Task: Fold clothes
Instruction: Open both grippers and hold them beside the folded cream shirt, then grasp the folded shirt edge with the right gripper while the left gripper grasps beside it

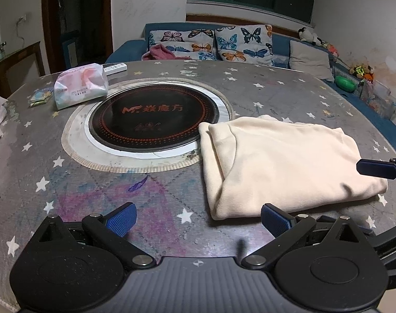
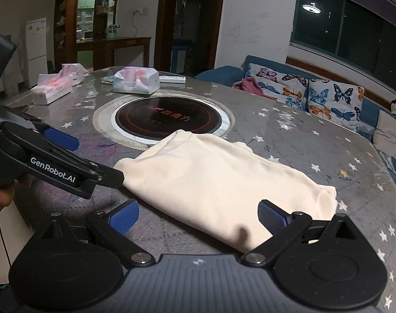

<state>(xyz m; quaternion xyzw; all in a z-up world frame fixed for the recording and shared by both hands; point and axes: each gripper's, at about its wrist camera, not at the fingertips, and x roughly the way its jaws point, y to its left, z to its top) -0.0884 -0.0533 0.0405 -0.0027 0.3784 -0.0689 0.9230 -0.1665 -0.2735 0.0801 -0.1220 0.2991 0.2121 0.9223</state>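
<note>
A cream garment [image 1: 281,161] lies folded into a compact rectangle on the star-patterned table [image 1: 67,182], right of the round black cooktop [image 1: 153,120]. It also shows in the right wrist view [image 2: 224,182]. My left gripper [image 1: 198,219] is open and empty, just in front of the garment's near left corner. My right gripper [image 2: 198,216] is open and empty, hovering at the garment's near edge. One blue fingertip of the right gripper [image 1: 375,168] shows at the garment's right side. The left gripper's blue fingertip [image 2: 59,135] shows at the left in the right wrist view.
A tissue pack [image 1: 80,84], a white remote [image 1: 115,67] and another tissue pack [image 2: 54,88] sit at the table's far side. A blue sofa with butterfly cushions [image 1: 224,43] stands behind the table.
</note>
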